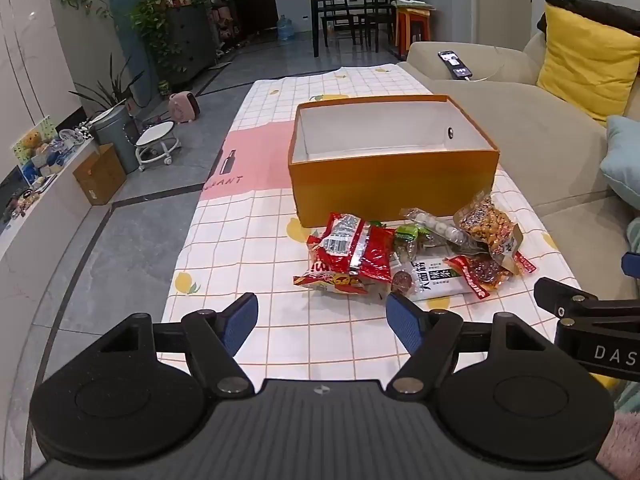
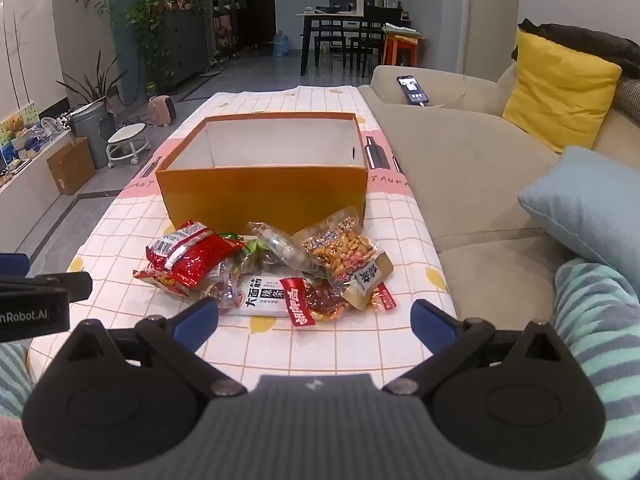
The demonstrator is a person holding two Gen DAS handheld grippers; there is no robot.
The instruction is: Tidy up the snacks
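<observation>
While nothing has gone into the orange box [image 1: 394,184] yet, I judge the step in hand is the first pick from the snack pile [image 1: 412,258] lying just in front of it on the worktop [image 1: 248,248]. From the left wrist view, my left hand-held gripper [image 1: 322,322] hangs wide and empty, near the pile. I would take the red packet [image 1: 352,254] first, since it lies on top at the left edge, pinching one crimped end so its neighbours stay put. "DAS" reads on the right tool's body at the frame edge; the cloth shows "ANT".

From the right wrist view, my right hand-held gripper [image 2: 314,320] is likewise spread wide and empty, over the white packet [image 2: 266,298] printed "大面筋" and "辣条". The nut pouch [image 2: 346,256] leans against the box wall; lifting it straight up should avoid snagging. "nRobot.AI" shows on the left tool.
</observation>
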